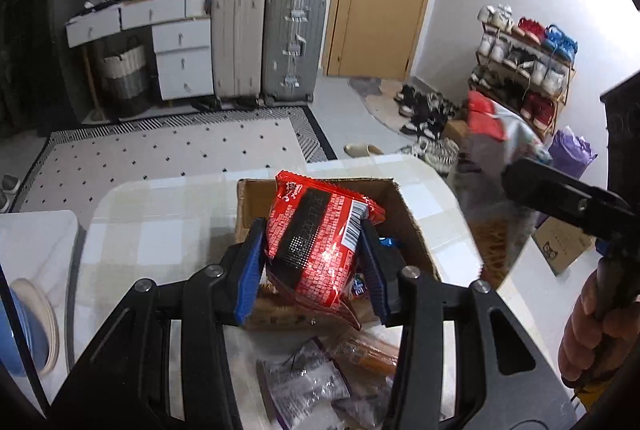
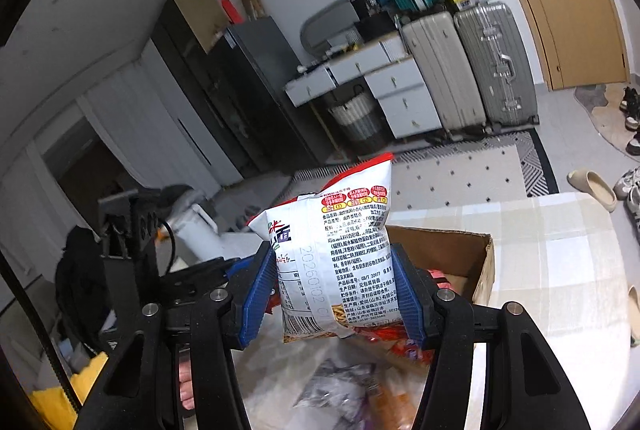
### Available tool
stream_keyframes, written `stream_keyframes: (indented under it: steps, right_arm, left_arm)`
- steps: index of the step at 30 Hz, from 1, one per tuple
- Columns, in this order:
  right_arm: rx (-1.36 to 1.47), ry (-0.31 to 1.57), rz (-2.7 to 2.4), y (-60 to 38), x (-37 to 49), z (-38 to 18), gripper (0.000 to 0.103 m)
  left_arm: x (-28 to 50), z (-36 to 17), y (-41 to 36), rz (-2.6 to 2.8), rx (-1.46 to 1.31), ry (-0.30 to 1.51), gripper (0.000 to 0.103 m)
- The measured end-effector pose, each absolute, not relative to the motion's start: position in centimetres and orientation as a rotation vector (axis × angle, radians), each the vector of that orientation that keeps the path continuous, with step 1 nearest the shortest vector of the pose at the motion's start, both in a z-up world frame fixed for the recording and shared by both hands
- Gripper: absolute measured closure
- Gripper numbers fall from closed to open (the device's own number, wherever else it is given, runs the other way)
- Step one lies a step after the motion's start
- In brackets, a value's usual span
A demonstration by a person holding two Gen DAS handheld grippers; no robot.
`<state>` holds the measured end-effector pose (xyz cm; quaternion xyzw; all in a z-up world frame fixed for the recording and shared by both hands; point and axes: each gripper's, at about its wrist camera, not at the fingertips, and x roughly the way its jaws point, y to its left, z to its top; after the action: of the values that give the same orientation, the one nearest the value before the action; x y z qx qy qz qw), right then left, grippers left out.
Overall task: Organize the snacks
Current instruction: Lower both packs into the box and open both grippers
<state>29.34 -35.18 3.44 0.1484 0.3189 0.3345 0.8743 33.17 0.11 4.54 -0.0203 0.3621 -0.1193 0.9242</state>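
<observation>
**Two snack bags up in the air over the box**

While both packets hang above the table (image 1: 168, 230), the left gripper (image 1: 312, 266) pinches a shiny red packet (image 1: 320, 242) with a barcode, right over the cardboard box (image 1: 404, 206). The right gripper (image 2: 336, 294) squeezes a puffy white bag (image 2: 344, 250) with a red top edge. Loose wrapped snacks (image 1: 308, 386) lie nearest; a few more packets sit inside the box.

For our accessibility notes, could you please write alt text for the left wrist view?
The left claw grips a red snack packet above an open cardboard box on a checked table. At right, the right claw holds a white and red bag; more packets lie below.
</observation>
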Motion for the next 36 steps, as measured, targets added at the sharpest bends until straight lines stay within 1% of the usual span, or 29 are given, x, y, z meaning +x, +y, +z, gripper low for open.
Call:
stream_keyframes:
  steps: [6,14,17,25,30,34,36]
  right_arm:
    - [0.288,0.790,0.655,-34.0,33.7,0.1,0.046]
    - [0.254,0.844,0.636,-33.4,35.7,-2.9,0.046]
    - [0.241,0.848,0.629,-33.3,35.8,-3.5,0.046]
    - [0.222,0.891,0.624,-33.0,36.4,-5.2,0.046]
    - [0.230,0.893,0.625,-33.3,36.6,-5.5,0.046]
    - [0.223,0.892,0.620,-33.4,36.3,-5.6,0.046]
    - [0.219,0.899,0.619,-33.3,36.2,-5.6,0.046]
  left_arm:
    - [40.0,1.4,-0.3,-0.236,-0.047,0.823,0.061]
    - [45.0,-2.3,-0.7,-0.239,-0.029,0.879,0.061]
    - [45.1,-3.2,-1.5,-0.230,0.019,0.878,0.061]
    - [46.7,-4.9,-1.8,-0.239,0.025,0.905,0.061]
    - [46.9,-5.1,-1.8,-0.248,0.033,0.881,0.061]
    - [45.1,-4.8,-0.8,-0.239,0.008,0.846,0.053]
    - [44.8,-4.8,-0.4,-0.223,-0.005,0.849,0.052]
